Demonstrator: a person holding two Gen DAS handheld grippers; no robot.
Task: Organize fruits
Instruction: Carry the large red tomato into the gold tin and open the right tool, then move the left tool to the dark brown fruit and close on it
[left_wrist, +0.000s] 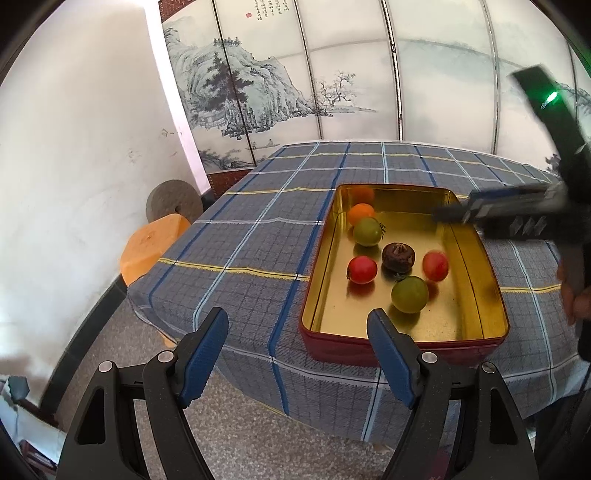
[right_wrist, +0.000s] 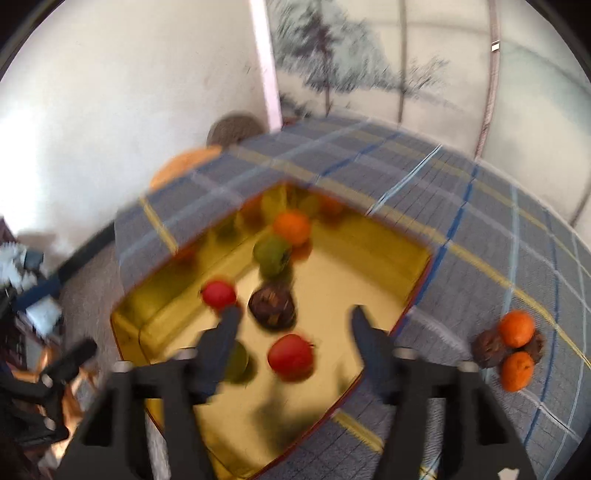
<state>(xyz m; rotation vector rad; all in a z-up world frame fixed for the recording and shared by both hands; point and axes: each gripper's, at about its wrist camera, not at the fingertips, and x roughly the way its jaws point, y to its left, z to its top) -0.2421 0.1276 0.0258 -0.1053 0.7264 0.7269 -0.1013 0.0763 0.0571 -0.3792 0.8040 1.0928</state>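
A gold-lined red tin (left_wrist: 476, 258) sits on the checked tablecloth and also shows in the right wrist view (right_wrist: 369, 236). It holds an orange (left_wrist: 361, 213), two green fruits (left_wrist: 367, 231) (left_wrist: 409, 294), two red fruits (left_wrist: 362, 269) (left_wrist: 436, 265) and a dark brown fruit (left_wrist: 398, 256). My left gripper (left_wrist: 297, 325) is open and empty, near the tin's front left corner. My right gripper (right_wrist: 293, 321) is open and empty above the tin, over the red fruit (right_wrist: 291, 356); it also shows in the left wrist view (left_wrist: 454, 212), blurred.
Two oranges (right_wrist: 516, 328) (right_wrist: 518, 370) and two dark brown fruits (right_wrist: 489, 347) lie on the cloth (right_wrist: 480, 229) right of the tin. An orange stool (left_wrist: 151, 247) and a round stone (left_wrist: 173, 201) stand left of the table, by the wall. A painted screen stands behind.
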